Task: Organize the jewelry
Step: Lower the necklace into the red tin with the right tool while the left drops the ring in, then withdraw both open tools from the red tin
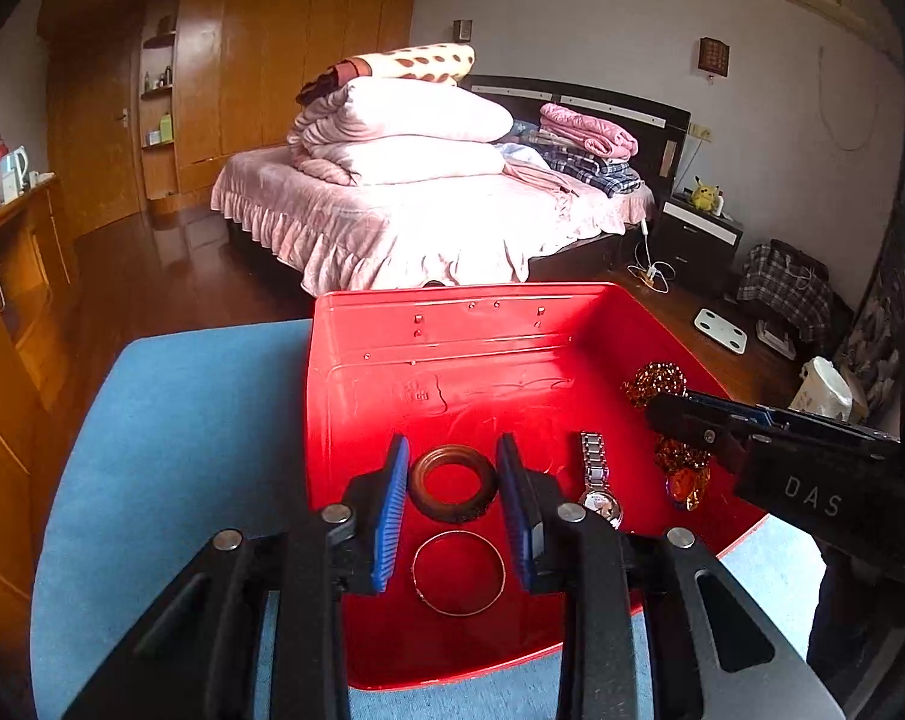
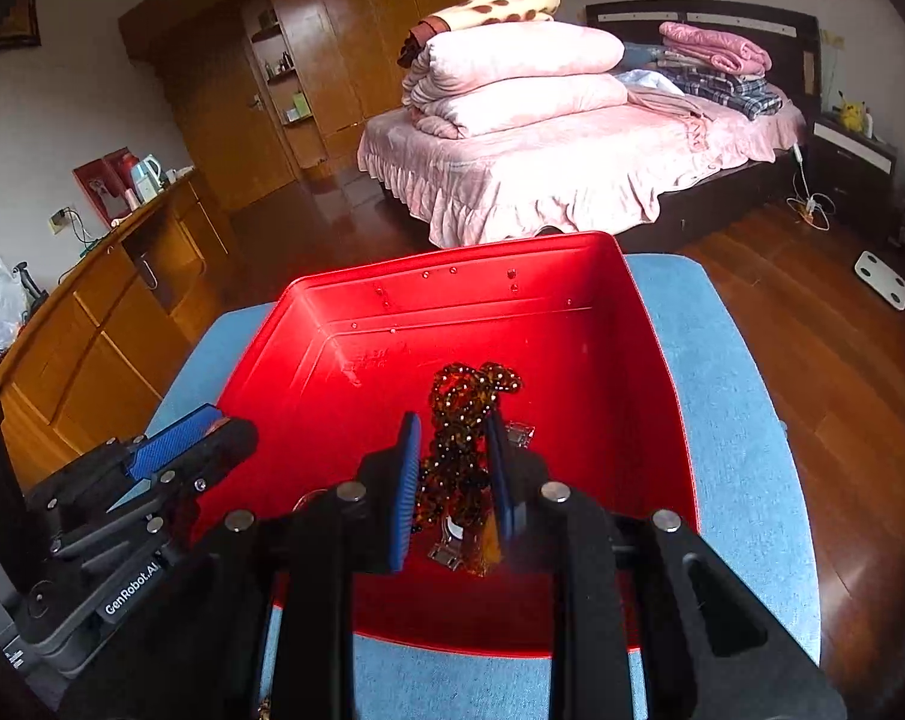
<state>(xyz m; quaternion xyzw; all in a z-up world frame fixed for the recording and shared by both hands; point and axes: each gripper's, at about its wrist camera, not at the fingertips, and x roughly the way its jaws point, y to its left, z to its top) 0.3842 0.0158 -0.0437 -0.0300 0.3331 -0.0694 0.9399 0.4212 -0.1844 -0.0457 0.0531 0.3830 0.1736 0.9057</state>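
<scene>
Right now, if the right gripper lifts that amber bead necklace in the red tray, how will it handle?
Likely floppy: the amber bead necklace lies in a loose heap, so strands should sag and dangle. The glossy beads look slippery against the right gripper. Probably light, but it may snag the wristwatch beside it in the red tray.

You look down on a glossy red plastic tray (image 1: 356, 396) on a pale blue cloth-covered bench (image 1: 170, 420). In it lie a dark brown ring-shaped bangle (image 1: 453, 483), a thin gold-toned wire hoop (image 1: 458, 573), a silver metal-link wristwatch (image 1: 596, 480) and amber-brown beaded strands (image 2: 461, 414). Your black left gripper (image 1: 452, 480) and black right gripper (image 2: 452, 456) carry ribbed blue pads. Beyond, a pink frilled bed (image 1: 416, 222), with a cream blanket spotted brown (image 1: 428, 63).
</scene>
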